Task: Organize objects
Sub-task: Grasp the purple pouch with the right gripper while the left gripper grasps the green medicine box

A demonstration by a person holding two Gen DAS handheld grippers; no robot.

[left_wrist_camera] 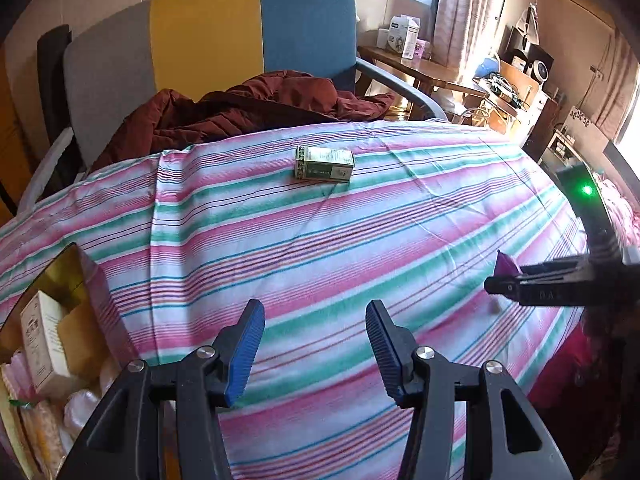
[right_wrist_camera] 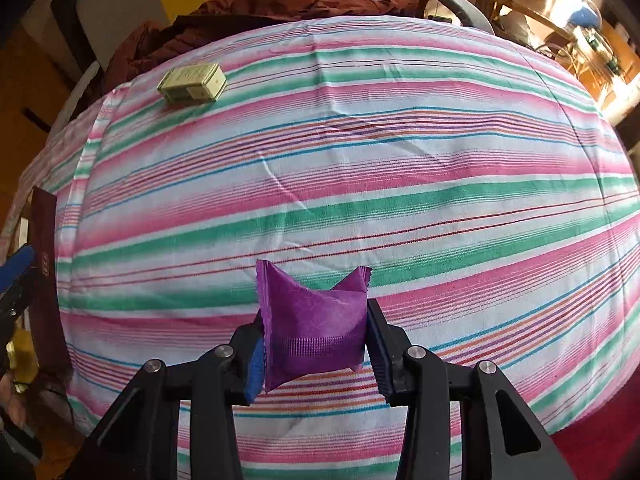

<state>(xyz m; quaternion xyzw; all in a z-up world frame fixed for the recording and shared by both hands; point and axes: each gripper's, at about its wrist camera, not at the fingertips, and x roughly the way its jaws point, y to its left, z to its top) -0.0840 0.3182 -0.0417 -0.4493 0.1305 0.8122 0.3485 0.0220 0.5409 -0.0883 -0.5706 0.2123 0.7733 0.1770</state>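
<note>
Overhead, window light falls across the striped cloth [left_wrist_camera: 320, 240] and chair [left_wrist_camera: 208, 40].

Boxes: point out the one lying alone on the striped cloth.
The green box, on its side far across the striped cloth. The cream box stands inside the container instead.

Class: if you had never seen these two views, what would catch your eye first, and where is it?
First, the purple packet pinched in the right gripper over the striped cloth. Then the lone green box near the cloth's far edge, with the left gripper open and empty.
</note>
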